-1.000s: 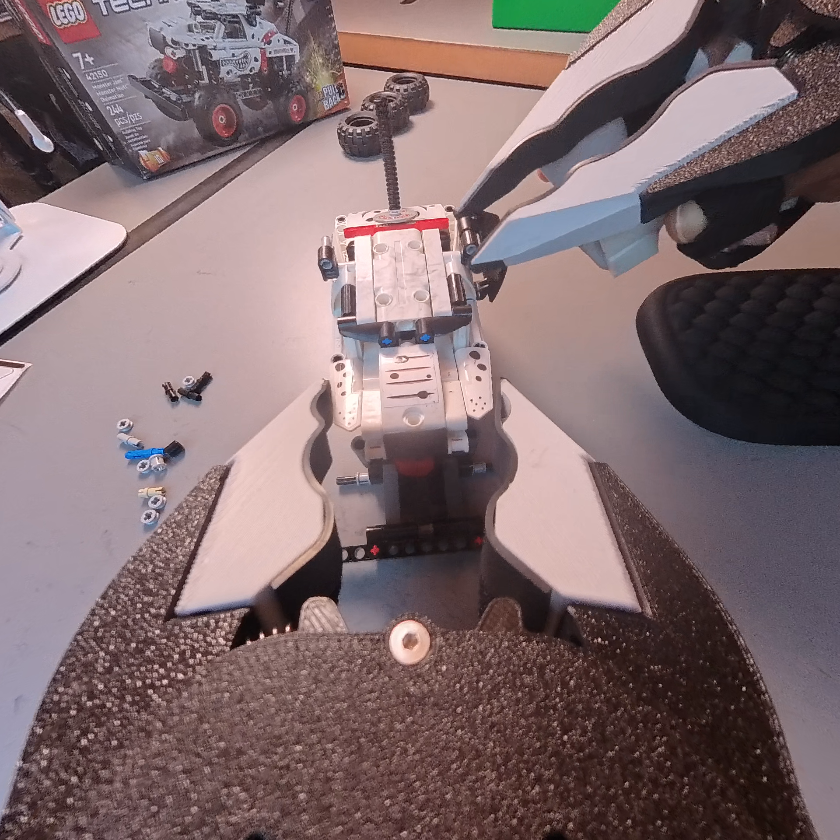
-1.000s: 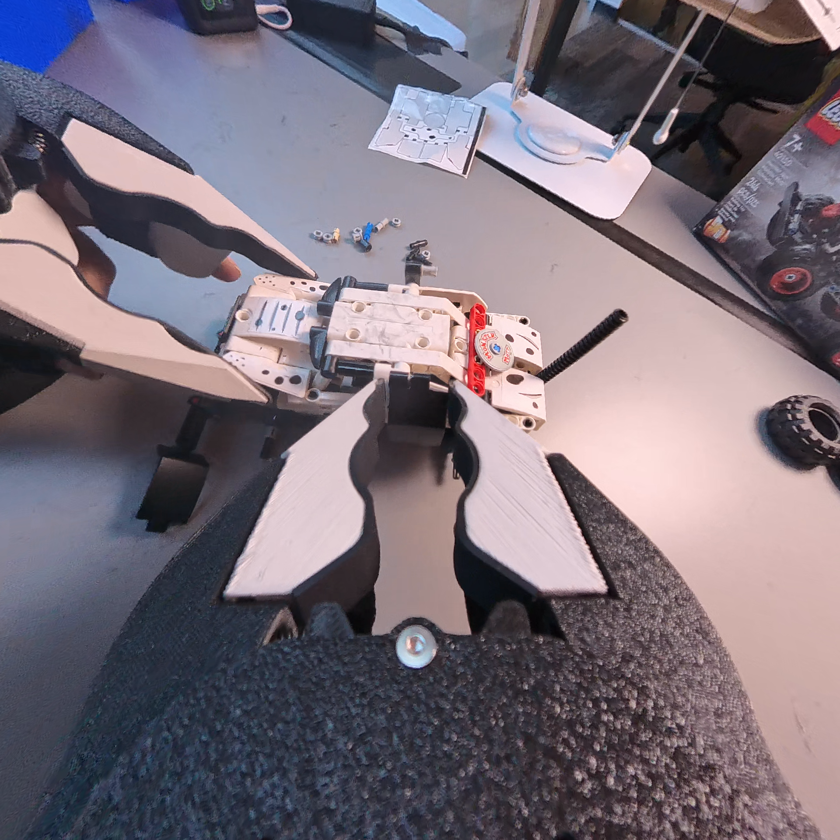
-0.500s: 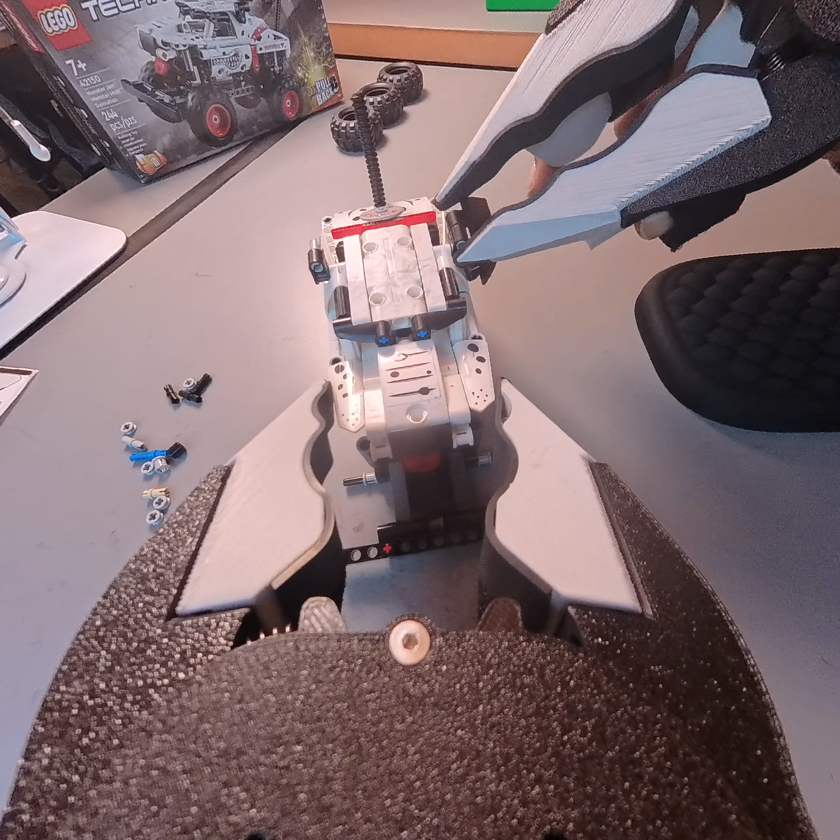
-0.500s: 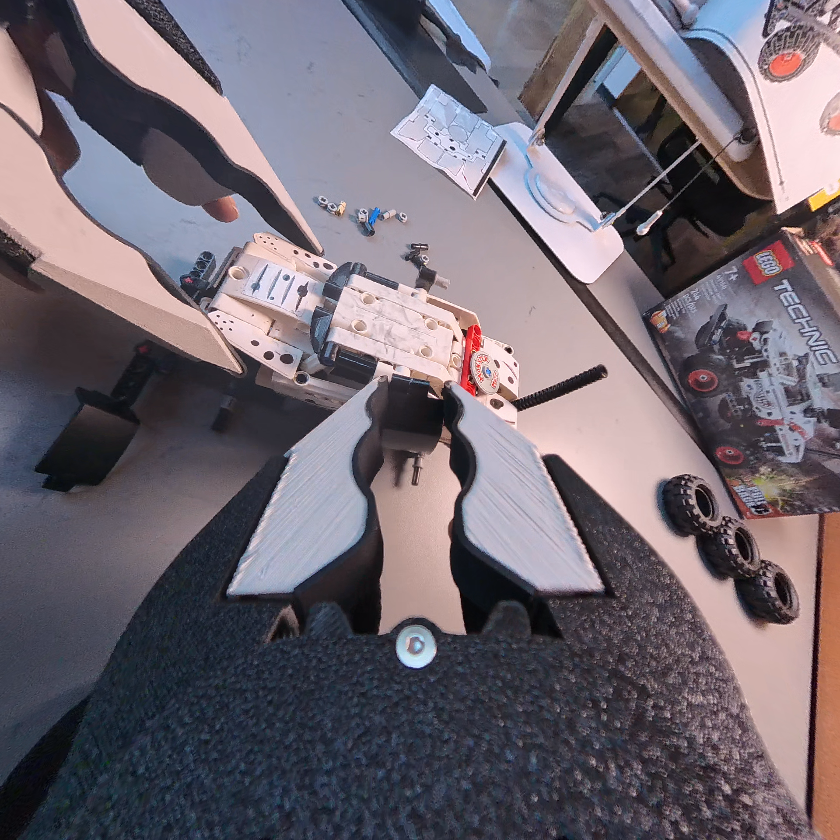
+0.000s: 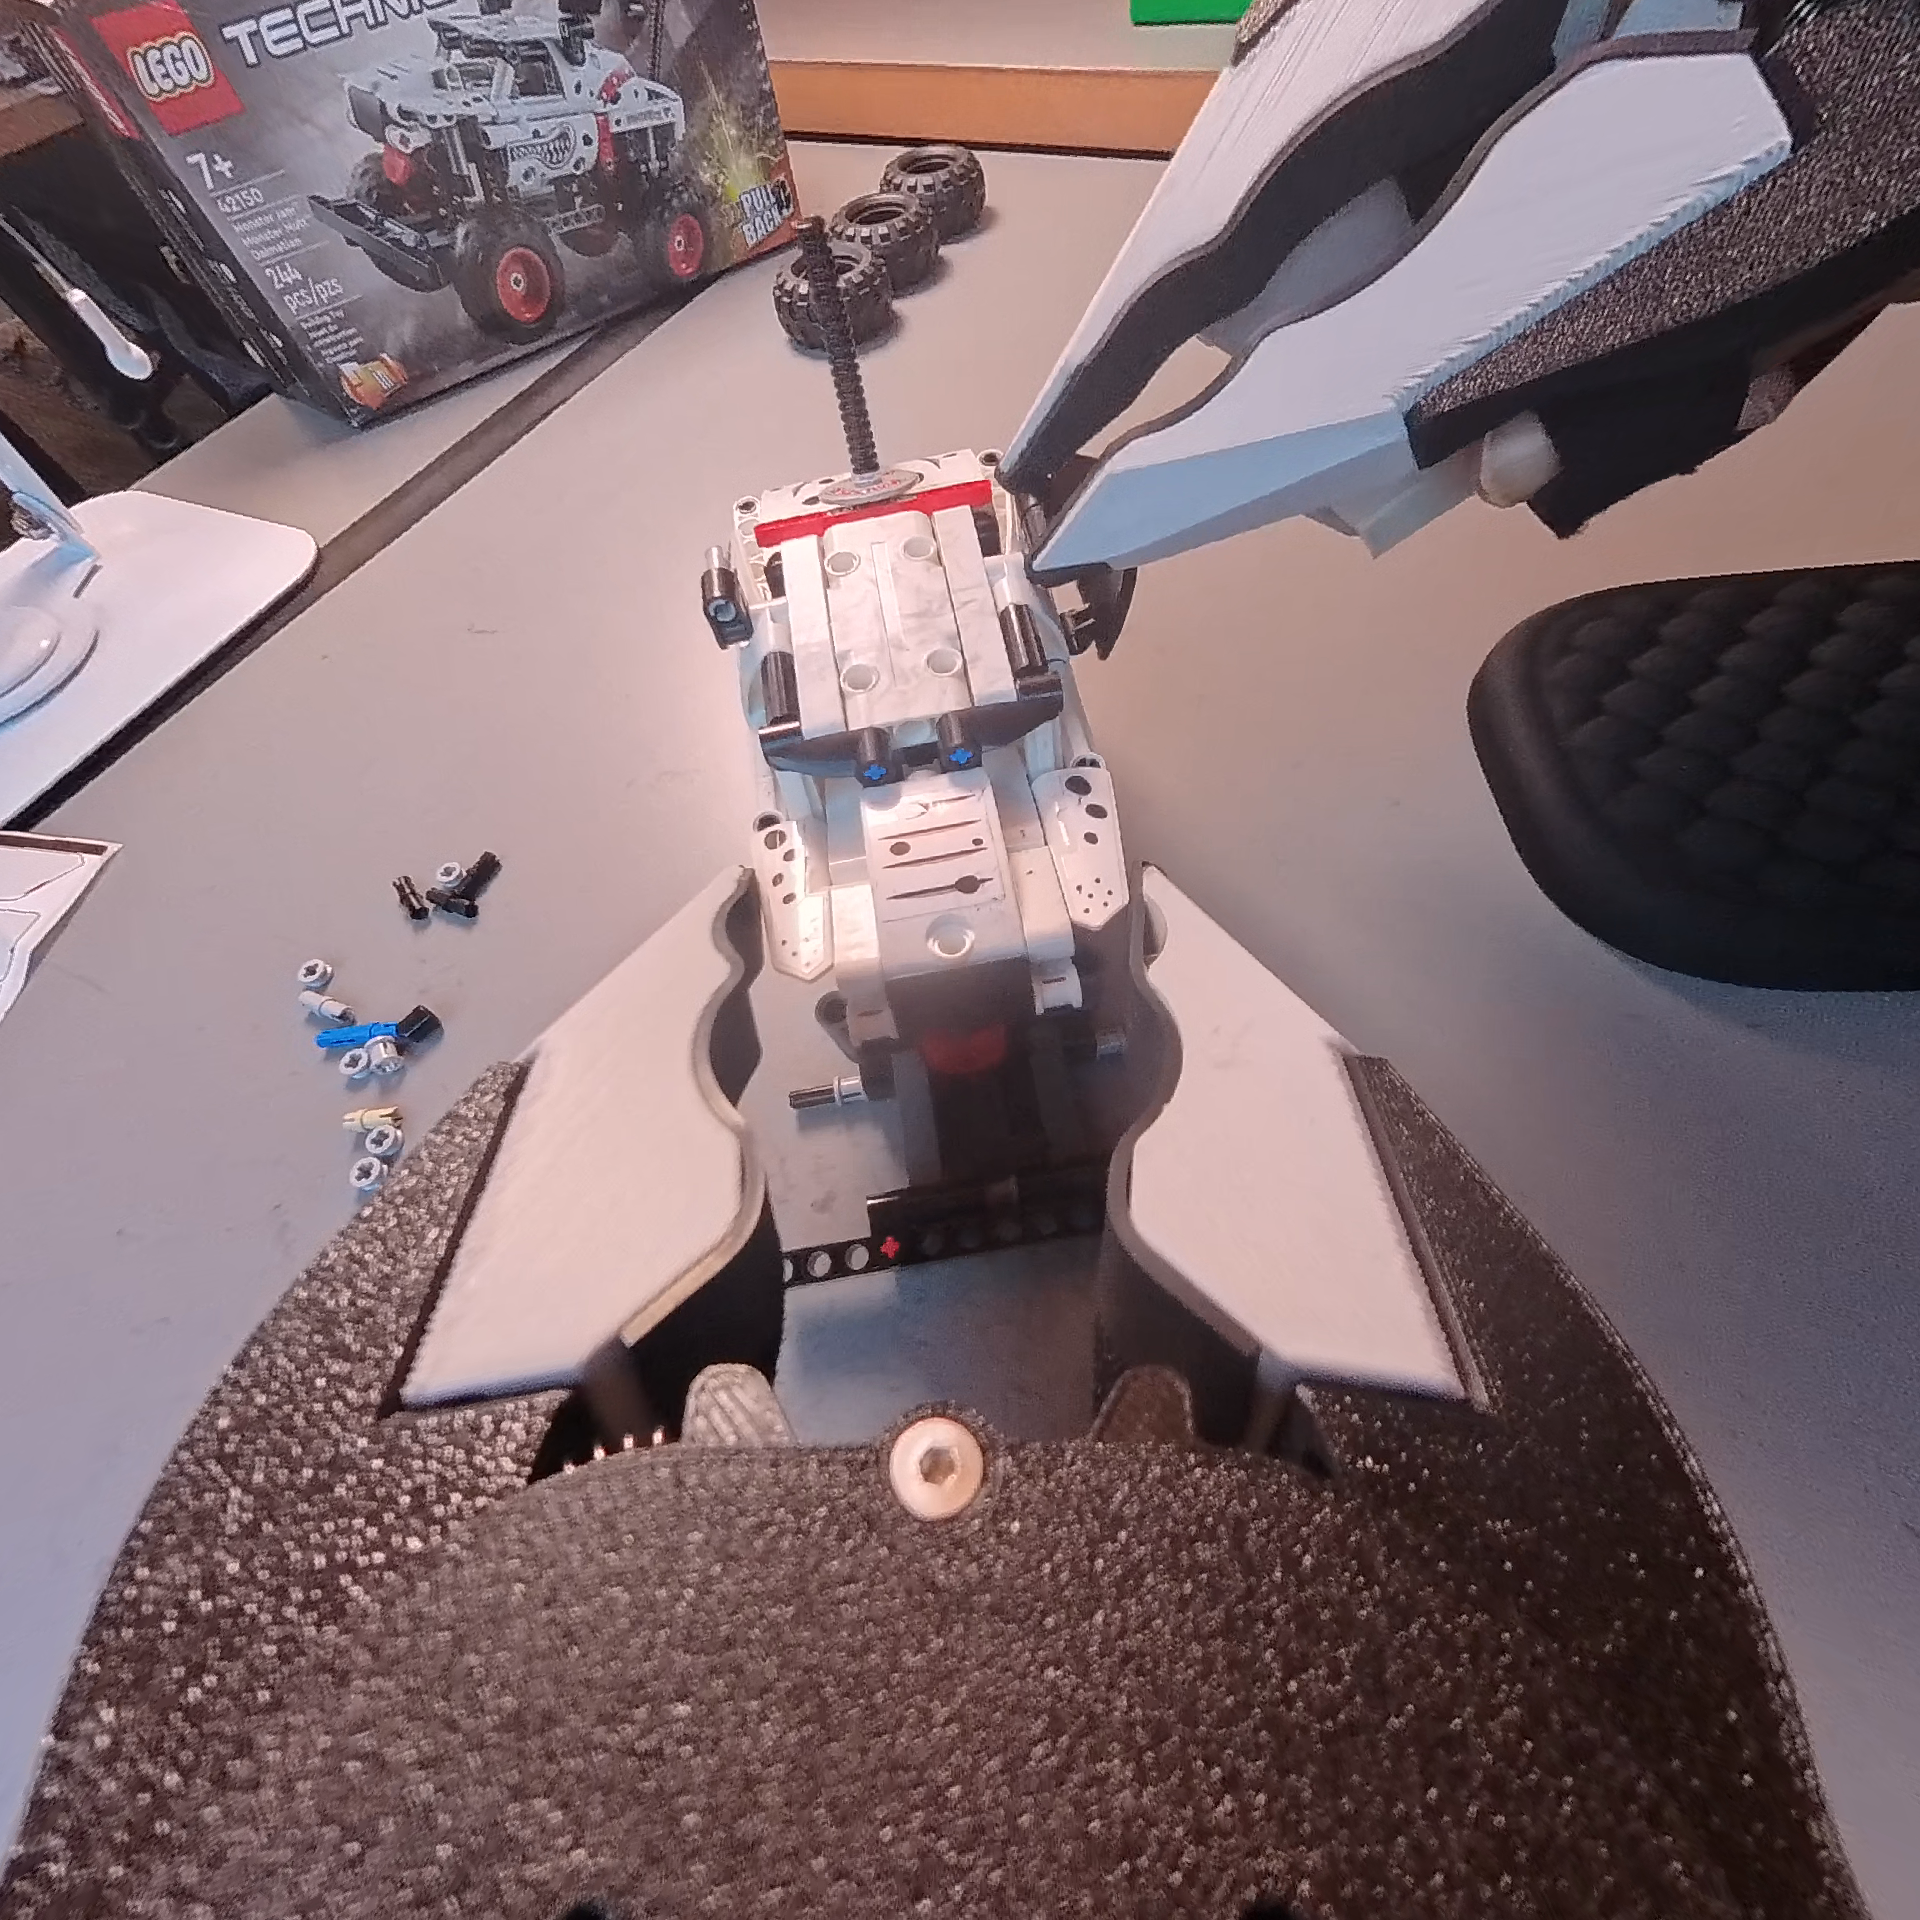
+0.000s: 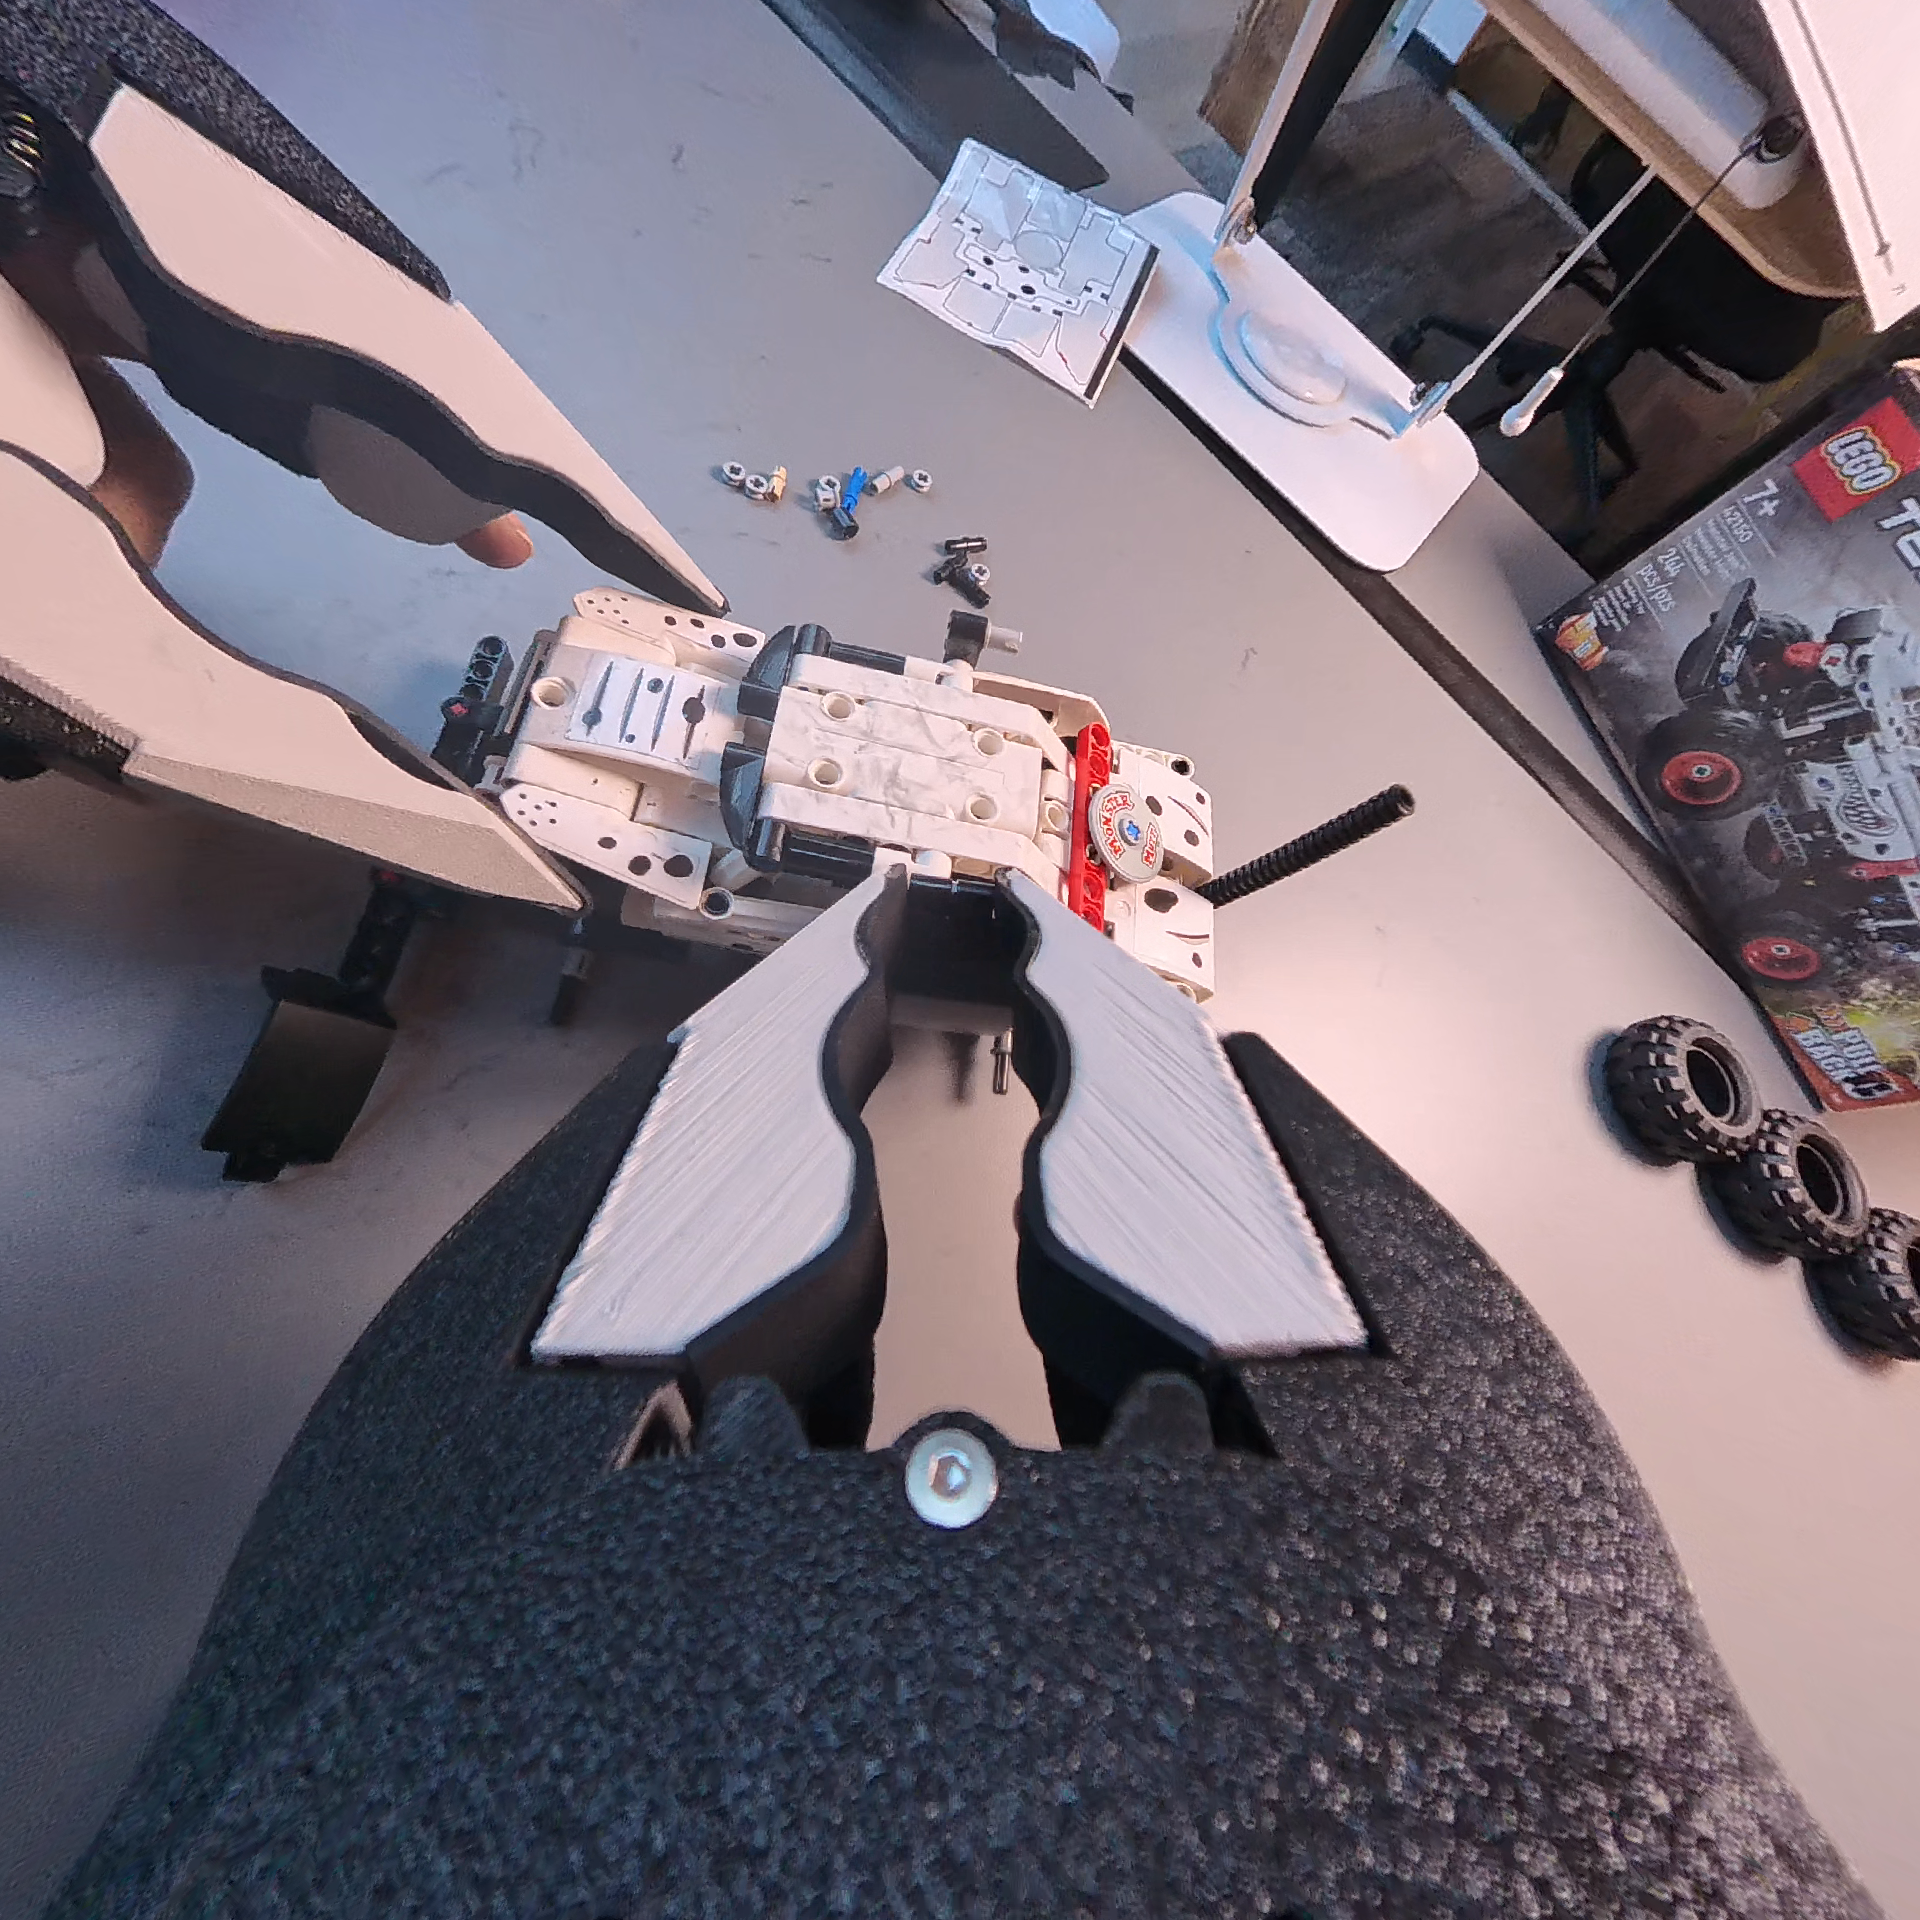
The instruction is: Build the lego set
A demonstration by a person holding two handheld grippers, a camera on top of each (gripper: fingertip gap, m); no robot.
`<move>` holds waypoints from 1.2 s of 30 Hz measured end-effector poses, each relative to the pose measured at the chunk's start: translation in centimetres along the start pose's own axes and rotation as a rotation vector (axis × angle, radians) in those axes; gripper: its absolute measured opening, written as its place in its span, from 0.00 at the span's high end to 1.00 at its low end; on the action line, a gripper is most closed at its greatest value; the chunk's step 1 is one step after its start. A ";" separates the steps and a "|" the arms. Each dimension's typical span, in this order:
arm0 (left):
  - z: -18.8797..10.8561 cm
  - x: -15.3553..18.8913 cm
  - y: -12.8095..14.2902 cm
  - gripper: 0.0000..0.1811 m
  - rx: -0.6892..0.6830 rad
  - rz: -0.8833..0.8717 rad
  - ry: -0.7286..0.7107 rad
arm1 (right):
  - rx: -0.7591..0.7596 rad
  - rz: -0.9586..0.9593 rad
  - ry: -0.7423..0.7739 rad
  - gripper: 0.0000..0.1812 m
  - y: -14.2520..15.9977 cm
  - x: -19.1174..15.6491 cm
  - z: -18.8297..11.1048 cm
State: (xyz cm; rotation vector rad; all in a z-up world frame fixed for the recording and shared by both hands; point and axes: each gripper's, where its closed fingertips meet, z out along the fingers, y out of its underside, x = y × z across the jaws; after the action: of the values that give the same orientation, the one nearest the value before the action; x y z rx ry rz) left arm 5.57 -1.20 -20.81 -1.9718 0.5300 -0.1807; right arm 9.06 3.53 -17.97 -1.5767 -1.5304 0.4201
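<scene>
Left wrist view: left gripper (image 5: 940,935) straddles the front of the white truck body (image 5: 914,727), fingers on both flanks of the hood, so it reads as clamped on the model and bracing it on the grey table (image 5: 1351,987). Right gripper (image 5: 1023,520) comes in from beyond the truck body, tips at its rear right corner, pinching a small black piece (image 5: 1091,613) hanging off that side. Black ribbed rod (image 5: 842,343) sticks up from the tail. Loose pins (image 5: 364,1029) lie left of the truck body; three tyres (image 5: 883,249) and the set box (image 5: 416,187) sit beyond it.

Right wrist view: right gripper (image 6: 940,883) is nearly closed on the black piece (image 6: 951,935) pressed against the side of the truck body (image 6: 862,769). Left gripper (image 6: 644,748) clamps the hood end. A black plate (image 6: 301,1070) lies on the table beside the hood.

Risks, my read:
- Push is sideways, the brace is only at the nose, so the truck body could pivot and the piece seat crooked.
- Piece may slip from the tips if they relax early.
- A swing past the tail would snag the rod.
</scene>
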 end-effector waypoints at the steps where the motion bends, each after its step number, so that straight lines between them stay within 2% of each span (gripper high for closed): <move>1: 0.0 0.0 0.0 0.63 0.000 0.001 0.000 | -0.002 -0.002 -0.002 0.92 0.0 0.0 0.0; 9: 0.0 -0.2 0.0 0.63 0.002 -0.022 0.012 | 0.066 0.022 -0.027 0.92 -0.3 0.0 0.0; 11: 0.0 -0.4 0.1 0.63 0.000 -0.037 0.016 | 0.142 0.076 -0.055 0.78 -0.9 0.1 -0.7; 13: 0.0 -0.6 0.2 0.63 -0.002 -0.050 0.022 | 0.169 0.120 -0.085 0.74 -0.5 0.3 -1.7; 17: 0.1 -0.7 0.3 0.63 -0.007 -0.073 0.056 | 0.124 0.135 -0.056 0.76 2.1 0.8 -1.6; 21: 0.2 -0.8 0.4 0.63 -0.011 -0.080 0.097 | 0.114 0.147 -0.034 0.77 2.4 0.3 0.1; 24: 0.2 -1.2 0.5 0.63 -0.012 -0.054 0.125 | 0.107 0.142 -0.029 0.87 2.3 0.2 1.0; 30: 0.1 -2.0 0.7 0.63 -0.004 -0.043 0.210 | 0.131 0.161 -0.049 0.87 2.0 -0.3 0.3; 31: 0.1 -2.1 0.8 0.63 -0.002 -0.055 0.215 | 0.132 0.163 -0.049 0.86 2.0 -0.4 0.2; 33: 0.1 -2.4 0.9 0.63 0.005 -0.086 0.216 | 0.105 0.145 -0.051 0.77 2.5 -0.6 0.2; 36: 0.0 -2.6 1.0 0.64 0.016 -0.112 0.213 | 0.133 0.156 -0.082 0.78 2.5 -1.1 -0.3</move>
State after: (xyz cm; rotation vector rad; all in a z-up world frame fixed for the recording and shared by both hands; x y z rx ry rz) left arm 3.00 -0.40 -21.45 -1.9797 0.5530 -0.4671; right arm 10.65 2.79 -20.04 -1.5959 -1.4147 0.6683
